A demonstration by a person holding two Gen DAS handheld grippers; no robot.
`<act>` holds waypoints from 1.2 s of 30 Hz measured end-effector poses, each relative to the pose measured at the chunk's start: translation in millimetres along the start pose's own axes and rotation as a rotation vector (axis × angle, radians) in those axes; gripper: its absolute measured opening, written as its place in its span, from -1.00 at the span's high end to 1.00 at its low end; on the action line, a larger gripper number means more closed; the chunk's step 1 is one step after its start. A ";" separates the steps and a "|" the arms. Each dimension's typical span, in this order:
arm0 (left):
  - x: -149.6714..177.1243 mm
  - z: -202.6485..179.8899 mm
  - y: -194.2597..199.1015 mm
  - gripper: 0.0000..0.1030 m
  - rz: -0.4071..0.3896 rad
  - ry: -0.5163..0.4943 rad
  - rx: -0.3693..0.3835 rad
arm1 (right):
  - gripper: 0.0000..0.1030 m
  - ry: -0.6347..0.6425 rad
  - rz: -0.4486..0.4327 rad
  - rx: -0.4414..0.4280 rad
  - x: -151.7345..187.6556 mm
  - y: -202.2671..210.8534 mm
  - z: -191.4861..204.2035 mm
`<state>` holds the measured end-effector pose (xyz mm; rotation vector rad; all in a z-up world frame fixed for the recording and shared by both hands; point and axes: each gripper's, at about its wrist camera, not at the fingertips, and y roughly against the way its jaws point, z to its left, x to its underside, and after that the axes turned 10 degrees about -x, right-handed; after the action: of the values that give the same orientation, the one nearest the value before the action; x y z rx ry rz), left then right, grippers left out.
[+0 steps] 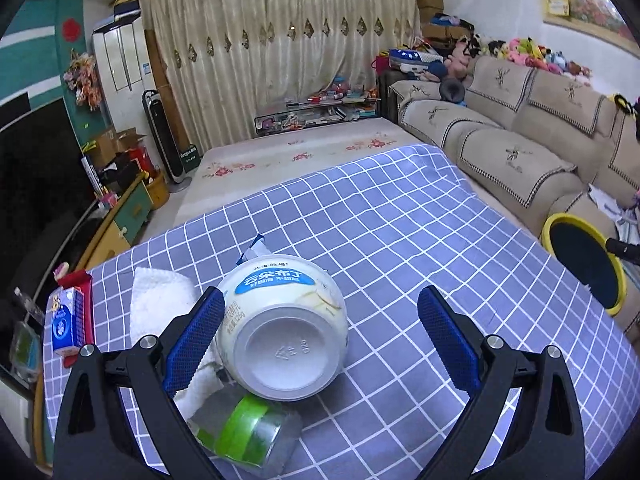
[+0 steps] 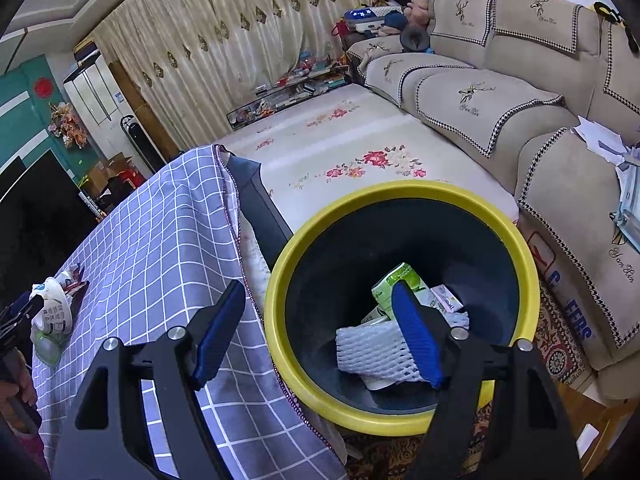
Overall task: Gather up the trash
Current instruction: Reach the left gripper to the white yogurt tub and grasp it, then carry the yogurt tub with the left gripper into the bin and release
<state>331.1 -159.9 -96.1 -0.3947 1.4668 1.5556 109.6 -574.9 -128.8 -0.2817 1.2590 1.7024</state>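
A white pudding cup (image 1: pixel 282 332) lies on its side on the checked tablecloth (image 1: pixel 400 240), bottom toward me. My left gripper (image 1: pixel 320 334) is open around it; the left finger touches it, the right finger stands apart. A crumpled white tissue (image 1: pixel 160 304) and a clear bottle with a green label (image 1: pixel 248 432) lie beside and under it. My right gripper (image 2: pixel 316 332) is open and empty over the yellow-rimmed bin (image 2: pixel 276 280), which holds a green carton (image 2: pixel 394 284) and white foam netting (image 2: pixel 372 352). The cup also shows in the right wrist view (image 2: pixel 52 308).
A blue tissue pack (image 1: pixel 68 320) on a red item sits at the table's left edge. The bin (image 1: pixel 584 264) stands on the floor right of the table. A beige sofa (image 2: pixel 500 92) and a flowered bed (image 2: pixel 340 148) lie beyond.
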 end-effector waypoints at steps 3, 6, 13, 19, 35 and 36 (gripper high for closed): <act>-3.0 0.8 -5.6 -0.85 0.009 -0.006 -0.009 | -0.39 0.004 0.005 0.000 1.7 -1.7 1.8; -5.5 -0.6 -11.6 -0.85 0.019 -0.019 -0.019 | -0.39 0.006 0.013 -0.001 2.6 -3.8 1.6; -5.8 -12.2 -11.2 -0.58 0.003 -0.084 -0.069 | -0.43 0.000 0.020 -0.002 2.7 -4.8 -0.5; -6.0 -20.5 -17.4 -0.51 0.006 -0.148 -0.118 | -0.43 -0.009 0.027 -0.007 3.1 -5.7 -3.1; -2.4 -23.9 -20.6 -0.28 -0.007 -0.212 -0.192 | -0.49 -0.005 0.054 -0.003 6.1 -12.0 -7.6; -2.6 -22.6 -17.0 -0.23 -0.016 -0.201 -0.181 | -0.49 -0.005 0.054 -0.003 5.9 -12.1 -7.6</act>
<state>337.8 -183.9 -109.8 -0.3434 1.1713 1.6696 113.6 -578.0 -143.4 -0.2474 1.2708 1.7499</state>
